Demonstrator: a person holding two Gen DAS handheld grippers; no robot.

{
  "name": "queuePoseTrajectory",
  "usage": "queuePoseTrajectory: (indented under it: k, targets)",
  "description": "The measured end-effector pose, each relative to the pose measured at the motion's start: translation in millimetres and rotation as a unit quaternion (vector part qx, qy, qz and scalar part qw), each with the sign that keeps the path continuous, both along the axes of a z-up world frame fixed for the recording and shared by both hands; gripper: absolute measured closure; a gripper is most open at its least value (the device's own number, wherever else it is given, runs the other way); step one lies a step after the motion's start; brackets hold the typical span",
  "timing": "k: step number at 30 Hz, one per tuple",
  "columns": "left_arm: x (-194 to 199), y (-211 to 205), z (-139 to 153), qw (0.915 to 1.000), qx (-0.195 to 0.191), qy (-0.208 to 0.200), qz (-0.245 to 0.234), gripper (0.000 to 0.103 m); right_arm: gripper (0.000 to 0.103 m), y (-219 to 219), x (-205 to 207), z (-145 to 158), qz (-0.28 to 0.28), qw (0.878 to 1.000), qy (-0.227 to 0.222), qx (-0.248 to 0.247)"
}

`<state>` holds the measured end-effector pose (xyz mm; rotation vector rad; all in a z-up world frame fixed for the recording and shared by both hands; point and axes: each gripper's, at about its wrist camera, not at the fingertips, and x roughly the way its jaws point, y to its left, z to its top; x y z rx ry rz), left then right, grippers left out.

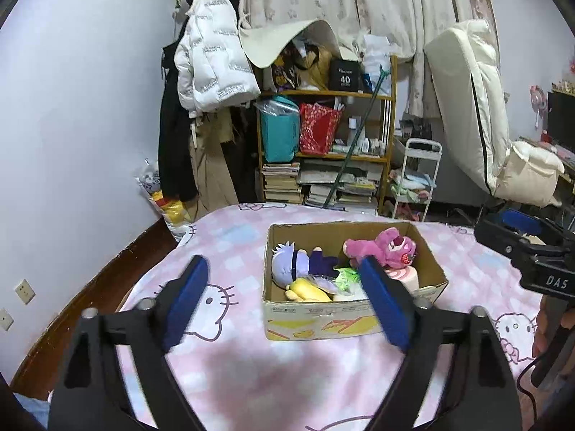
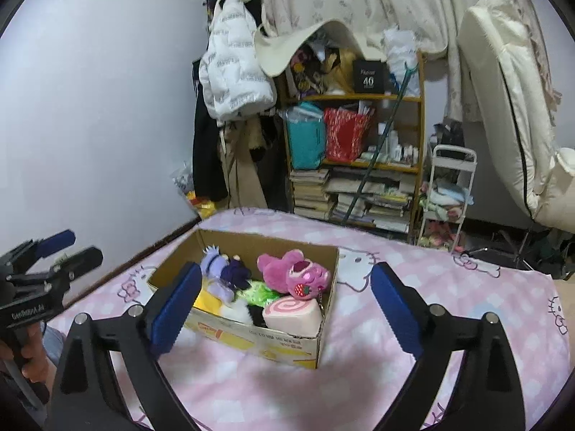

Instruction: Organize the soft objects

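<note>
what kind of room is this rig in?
Most likely a lived-in bedroom: a bed with a pink cartoon-cat sheet, a cluttered bookshelf, coats hung by the wall, and a cardboard box of plush toys.

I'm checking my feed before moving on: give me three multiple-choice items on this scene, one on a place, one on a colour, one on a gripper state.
1. Where does the pink bear plush lie?
A. on the shelf
B. in the cardboard box
C. on the floor

2. What colour are the gripper pads?
A. blue
B. red
C. white

3. How is the right gripper?
A. shut on a toy
B. shut on nothing
C. open

Answers: B, the bear lies inside the box walls; A, the pads on both grippers show blue; C, its jaws stand wide apart, holding nothing.
</note>
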<state>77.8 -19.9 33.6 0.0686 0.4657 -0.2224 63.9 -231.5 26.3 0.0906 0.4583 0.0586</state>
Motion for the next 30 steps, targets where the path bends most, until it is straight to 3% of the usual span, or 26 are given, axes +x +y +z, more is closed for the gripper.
queuePoseTrajectory:
  k: [7, 14, 16, 19, 25, 30]
  targets:
    - [-23.4, 2.6, 8.8, 0.9995, 0.015, -0.023, 0.013, 0.006, 0.000, 2.1, -31.2, 14.8, -0.013, 0.999, -0.029, -0.017]
    - [-33.4, 0.7, 8.8, 0.9988, 0.043, -0.021, 0.011, 0.005, 0.000, 4.9, -48.1, 11.7, -0.019, 0.998, -0.045, -0.033]
    - [-35.1, -0.2, 7.2, 0.9984, 0.049, -0.024, 0.017, 0.005, 0.000, 4.3, -52.2, 8.7, -0.018, 0.997, -0.068, -0.036]
    - [-37.4, 2.2, 4.5, 0.9982, 0.045, -0.030, 0.025, 0.005, 0.000, 4.0, -54.7, 5.5, -0.014, 0.996, -0.085, -0.039]
    - [-42.5, 9.1, -2.3, 0.9973, 0.015, -0.055, 0.047, 0.005, 0.000, -1.1, -48.0, -5.7, -0.012, 0.997, -0.072, -0.025]
    - [-39.2, 4.3, -11.9, 0.9975, 0.022, -0.052, 0.043, 0.005, 0.000, -3.1, -43.3, -13.0, -0.013, 0.997, -0.068, -0.025]
